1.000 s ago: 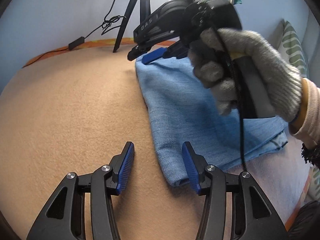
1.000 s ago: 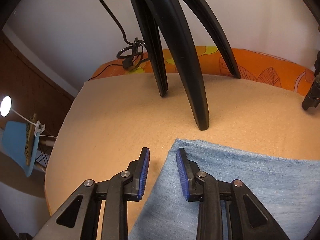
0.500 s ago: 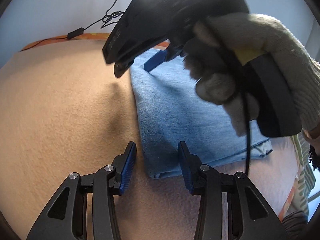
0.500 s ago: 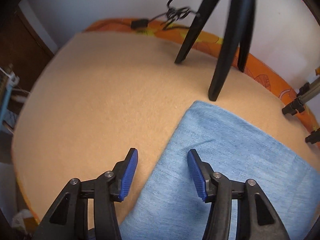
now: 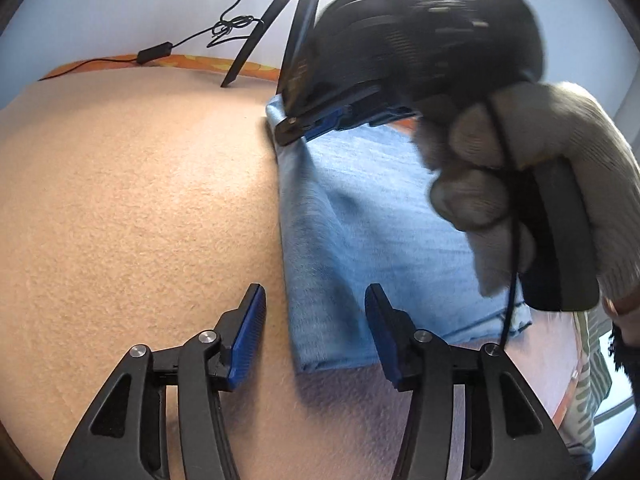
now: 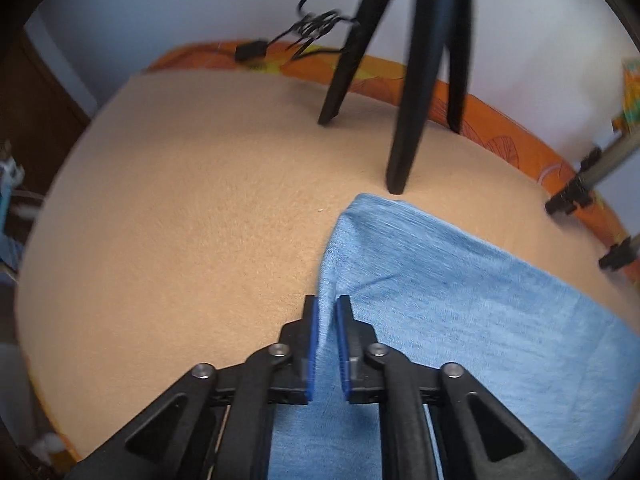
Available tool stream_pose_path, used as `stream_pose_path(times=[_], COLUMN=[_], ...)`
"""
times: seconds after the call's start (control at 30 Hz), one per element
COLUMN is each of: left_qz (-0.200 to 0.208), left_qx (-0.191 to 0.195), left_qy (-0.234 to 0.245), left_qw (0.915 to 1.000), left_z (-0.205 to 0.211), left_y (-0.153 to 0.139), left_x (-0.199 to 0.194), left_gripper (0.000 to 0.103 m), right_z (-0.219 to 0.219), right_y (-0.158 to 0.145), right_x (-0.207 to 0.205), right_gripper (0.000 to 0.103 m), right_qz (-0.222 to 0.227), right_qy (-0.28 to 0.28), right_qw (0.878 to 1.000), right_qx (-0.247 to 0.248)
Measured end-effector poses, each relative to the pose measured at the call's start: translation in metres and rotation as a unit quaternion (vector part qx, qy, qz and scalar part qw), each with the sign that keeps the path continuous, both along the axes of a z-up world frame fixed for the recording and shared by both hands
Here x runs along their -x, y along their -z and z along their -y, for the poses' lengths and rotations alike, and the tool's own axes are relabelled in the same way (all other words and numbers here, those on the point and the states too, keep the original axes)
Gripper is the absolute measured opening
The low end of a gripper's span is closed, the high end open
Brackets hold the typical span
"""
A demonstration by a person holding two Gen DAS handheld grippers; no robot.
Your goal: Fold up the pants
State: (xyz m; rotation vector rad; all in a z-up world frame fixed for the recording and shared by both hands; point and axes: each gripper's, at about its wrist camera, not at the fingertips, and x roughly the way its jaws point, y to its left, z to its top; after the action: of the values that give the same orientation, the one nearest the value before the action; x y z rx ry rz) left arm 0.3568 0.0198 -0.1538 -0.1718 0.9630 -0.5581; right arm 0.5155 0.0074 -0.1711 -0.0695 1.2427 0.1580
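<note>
Right tongs (image 6: 325, 344) pinch pants (image 6: 460, 320) edge; left tongs (image 5: 314, 336) opening, straddling corner.

I count one pair of folded blue pants (image 5: 360, 240), two grippers (image 5: 314, 332) (image 6: 325, 344), one gloved hand (image 5: 532, 184), one black tripod (image 6: 408, 80), one tan blanket (image 5: 132, 208) and one black cable (image 5: 192, 38).

We see soft, matt light-blue denim-like pants (image 5: 360, 240) on a fuzzy tan blanket (image 5: 140, 220), a coarse knitted glove (image 5: 540, 152), and matt black plastic grippers with ribbed blue pads (image 6: 310, 344).
</note>
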Motion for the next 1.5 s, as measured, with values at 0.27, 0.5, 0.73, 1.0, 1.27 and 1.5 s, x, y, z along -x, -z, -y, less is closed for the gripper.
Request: stream_pose_path(times=[0.27,0.5,0.73,1.0,1.27,1.5], left_qz=[-0.022,0.026,0.063,0.082,0.082,0.074], left_qx=[0.041,0.047,0.053,0.051,0.049,0.055], left_qy=[-0.008,0.026,0.074,0.124,0.176,0.215], left_qw=[0.9989,0.9982,0.9939,0.9876,0.9798,0.9723], left_z=[0.003,0.022,0.066,0.123,0.199,0.260], left_y=[-0.002,-0.036,-0.072,-0.089,-0.091,-0.081], left_x=[-0.016,0.001,0.008,0.005,-0.009,-0.028], left_gripper=[0.016,0.010,0.010,0.010,0.010,0.010], right_z=[0.024,0.050,0.100,0.161,0.237,0.310], right_y=[-0.026,-0.054,-0.095,-0.113,-0.121,-0.122], right_x=[0.011,0.029,0.047,0.062,0.084,0.103], right_gripper=[0.001,0.000,0.000,0.000,0.000,0.000], right_qz=[0.023,0.047,0.080,0.113,0.132,0.142], right_qy=[0.020,0.029,0.050,0.090,0.130,0.162], right_qw=[0.998,0.993,0.985,0.976,0.968,0.964], right_qx=[-0.062,-0.105,-0.147,-0.165,-0.167,-0.158])
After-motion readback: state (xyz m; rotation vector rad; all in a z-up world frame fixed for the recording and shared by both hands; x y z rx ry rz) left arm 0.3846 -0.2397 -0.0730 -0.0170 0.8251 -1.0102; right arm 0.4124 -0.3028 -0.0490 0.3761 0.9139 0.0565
